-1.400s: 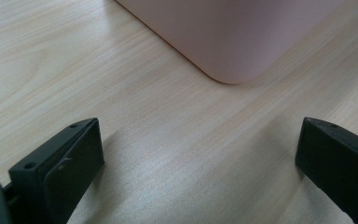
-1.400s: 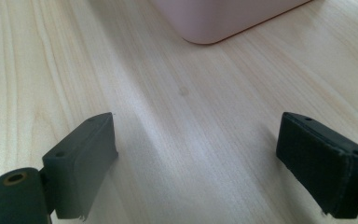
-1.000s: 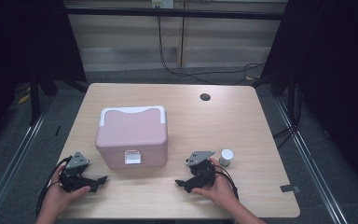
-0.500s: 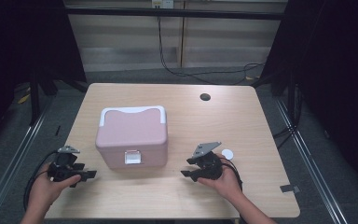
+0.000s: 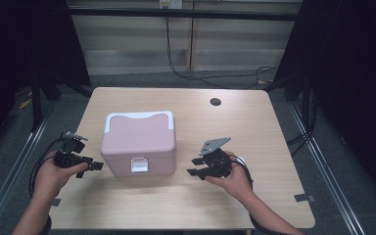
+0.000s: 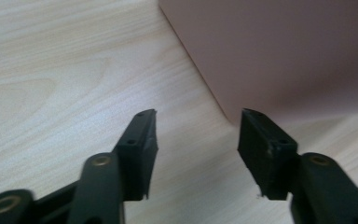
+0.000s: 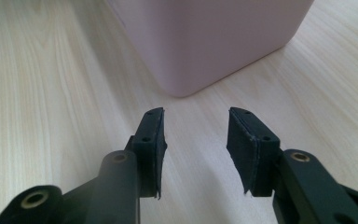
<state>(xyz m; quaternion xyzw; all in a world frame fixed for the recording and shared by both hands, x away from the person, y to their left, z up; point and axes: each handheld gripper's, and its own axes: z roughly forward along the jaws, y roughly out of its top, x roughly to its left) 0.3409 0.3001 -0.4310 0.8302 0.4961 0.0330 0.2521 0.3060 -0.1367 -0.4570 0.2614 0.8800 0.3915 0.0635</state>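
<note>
- Pink box (image 5: 139,147): stands upright on the wooden surface (image 5: 254,127), left of centre, lid closed, white handle folded along its far edge, white latch on the near face.
- Left claw (image 5: 94,167): held in the person's left hand (image 5: 54,176), just beside the box's near left corner, apart from it and pointing toward it.
- Left claw state: jaws have just been closing and now stand partly apart; the left gripper view shows bare surface in the gap (image 6: 198,135) and the box wall (image 6: 279,51) beyond the tips. Nothing is held.
- Right claw (image 5: 194,167): held in the person's right hand (image 5: 232,178), near the box's right side, apart from it and pointing toward it.
- Right claw state: jaws have just been closing and stand partly apart; the right gripper view shows a box corner (image 7: 205,42) ahead of the tips and only surface between them. Nothing is held.
</note>
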